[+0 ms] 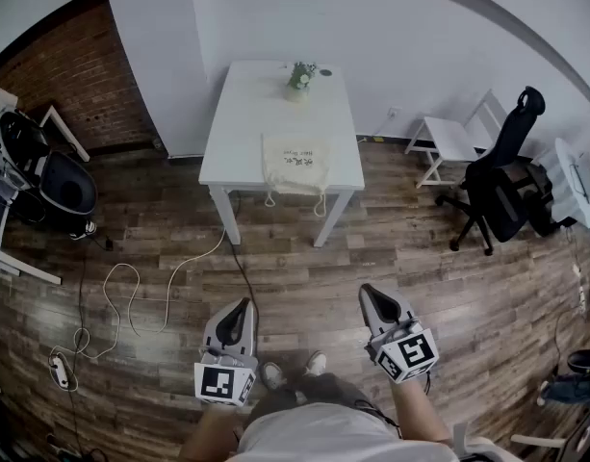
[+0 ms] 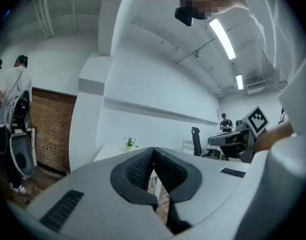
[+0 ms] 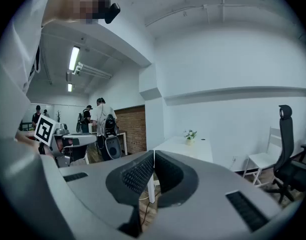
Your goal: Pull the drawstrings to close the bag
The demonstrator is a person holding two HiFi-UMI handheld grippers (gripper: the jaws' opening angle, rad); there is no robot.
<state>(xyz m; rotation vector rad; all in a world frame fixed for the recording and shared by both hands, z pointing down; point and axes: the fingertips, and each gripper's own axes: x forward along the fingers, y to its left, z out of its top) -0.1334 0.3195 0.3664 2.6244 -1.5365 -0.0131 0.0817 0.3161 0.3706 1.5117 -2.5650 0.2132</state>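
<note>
Cream drawstring bag [image 1: 295,165] on white table [image 1: 244,114]

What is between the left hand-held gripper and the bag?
In the head view, wooden floor lies between the left hand-held gripper and the bag, with a black cable running across it.

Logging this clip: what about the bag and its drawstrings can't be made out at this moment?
- Head view: the bag is too small to tell whether its mouth is open or cinched, and its print is unreadable.
- Head view: the drawstrings hang over the table edge, too thin to show knots.
- Left gripper view: the shut left gripper blocks the bag.
- Right gripper view: the shut right gripper blocks it too.
</note>
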